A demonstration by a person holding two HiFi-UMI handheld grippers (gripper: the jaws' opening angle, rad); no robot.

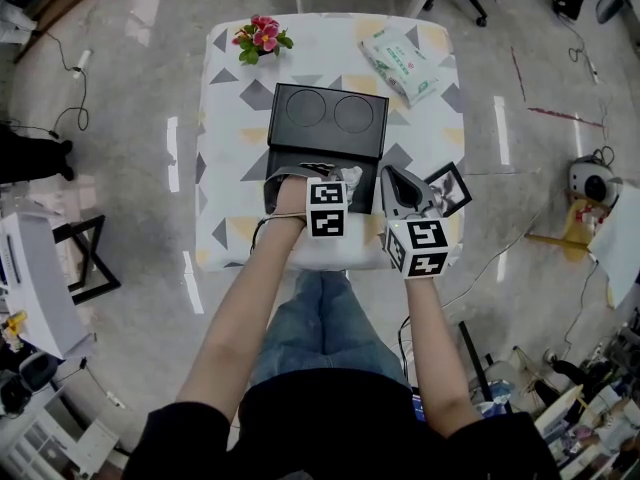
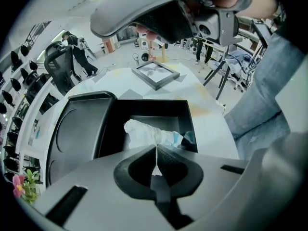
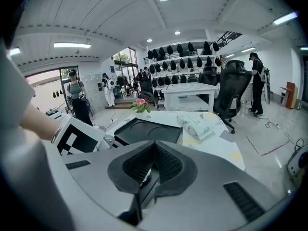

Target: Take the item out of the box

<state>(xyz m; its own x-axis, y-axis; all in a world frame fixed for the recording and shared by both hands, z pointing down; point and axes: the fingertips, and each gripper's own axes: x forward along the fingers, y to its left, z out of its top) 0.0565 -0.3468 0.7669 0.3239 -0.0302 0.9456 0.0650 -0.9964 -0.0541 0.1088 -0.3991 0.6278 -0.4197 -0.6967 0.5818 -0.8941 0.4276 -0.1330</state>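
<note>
On the patterned table stands a black box [image 1: 300, 158] with its lid [image 1: 328, 116] folded back flat. Inside lies a crumpled white item [image 2: 144, 131] with a bit of blue print. My left gripper [image 2: 155, 150] points steeply down into the box [image 2: 144, 109], shut on a thin fold of that item. In the head view the left gripper [image 1: 335, 178] sits over the box's near part. My right gripper [image 1: 392, 176] hangs just right of the box, jaws together with nothing held. In the right gripper view the right gripper [image 3: 154, 150] faces the lid [image 3: 149, 131].
A framed picture [image 1: 450, 188] lies at the table's right edge beside my right gripper. A green-and-white packet [image 1: 400, 63] lies at the far right, a pot of pink flowers [image 1: 260, 36] at the far left. Office chairs and people stand beyond the table.
</note>
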